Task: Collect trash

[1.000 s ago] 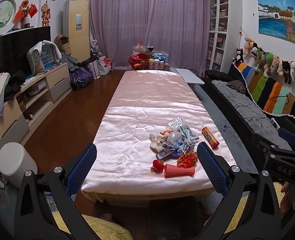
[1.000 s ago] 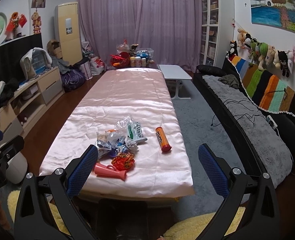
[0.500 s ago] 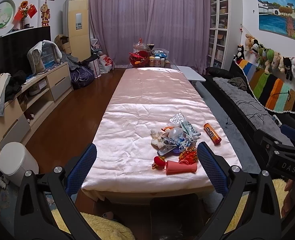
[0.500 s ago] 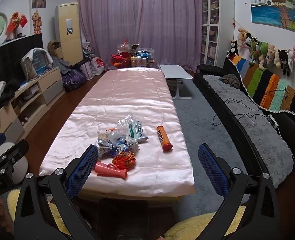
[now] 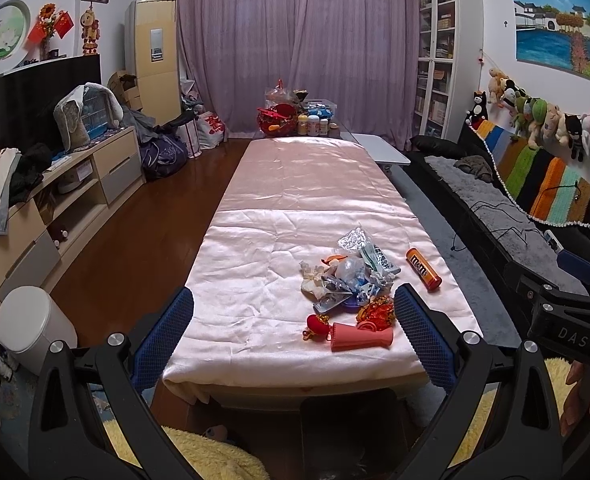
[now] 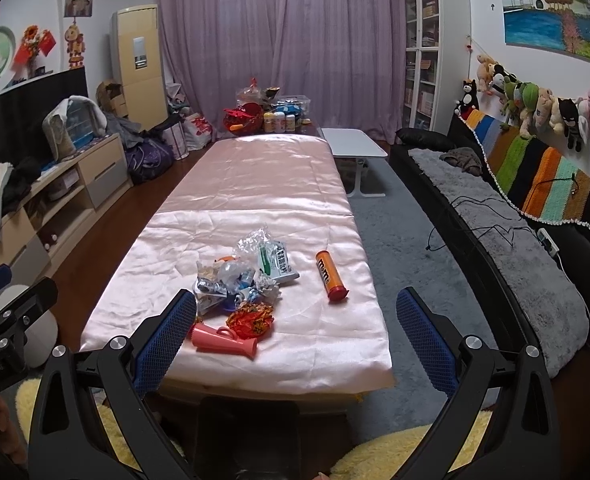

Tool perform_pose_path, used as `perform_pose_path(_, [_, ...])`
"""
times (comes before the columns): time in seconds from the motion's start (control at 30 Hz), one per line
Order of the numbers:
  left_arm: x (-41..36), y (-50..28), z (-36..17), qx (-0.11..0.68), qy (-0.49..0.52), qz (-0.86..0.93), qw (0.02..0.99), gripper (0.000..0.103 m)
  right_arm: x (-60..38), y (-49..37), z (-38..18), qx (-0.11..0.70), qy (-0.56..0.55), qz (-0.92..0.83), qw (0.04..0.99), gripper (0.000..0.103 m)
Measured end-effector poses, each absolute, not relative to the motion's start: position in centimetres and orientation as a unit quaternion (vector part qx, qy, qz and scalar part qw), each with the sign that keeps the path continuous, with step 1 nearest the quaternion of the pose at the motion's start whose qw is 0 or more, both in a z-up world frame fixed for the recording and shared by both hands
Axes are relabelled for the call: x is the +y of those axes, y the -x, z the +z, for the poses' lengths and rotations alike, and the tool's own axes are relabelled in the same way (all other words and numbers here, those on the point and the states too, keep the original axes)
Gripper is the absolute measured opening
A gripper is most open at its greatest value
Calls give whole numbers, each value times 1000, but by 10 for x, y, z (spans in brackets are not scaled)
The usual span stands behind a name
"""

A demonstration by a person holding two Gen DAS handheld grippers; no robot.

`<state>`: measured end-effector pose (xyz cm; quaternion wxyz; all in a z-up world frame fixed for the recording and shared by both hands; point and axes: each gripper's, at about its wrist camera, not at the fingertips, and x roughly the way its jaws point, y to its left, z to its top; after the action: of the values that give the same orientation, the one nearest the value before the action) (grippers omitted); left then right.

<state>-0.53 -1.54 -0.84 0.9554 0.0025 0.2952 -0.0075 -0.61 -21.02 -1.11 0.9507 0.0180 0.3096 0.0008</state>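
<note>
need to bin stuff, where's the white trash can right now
The white trash can stands on the floor left of the table, by the low cabinet in the left wrist view.

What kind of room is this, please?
Probably a home living room: a sofa with a striped blanket, a television on a low cabinet, and a long cloth-covered table carrying a trash pile.

Left claw (image 5: 293, 336) spread wide, nothing between blue pads, level, pointing far. Right claw (image 6: 295, 334) likewise wide apart, empty, level, just right of left claw.
</note>
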Motion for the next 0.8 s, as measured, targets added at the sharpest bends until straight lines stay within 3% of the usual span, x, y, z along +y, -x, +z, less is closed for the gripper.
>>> perform_pose_path(0.8, [-14, 9, -8, 294, -2, -4, 956, 95, -209, 5, -16, 310, -22, 1, 950, 100])
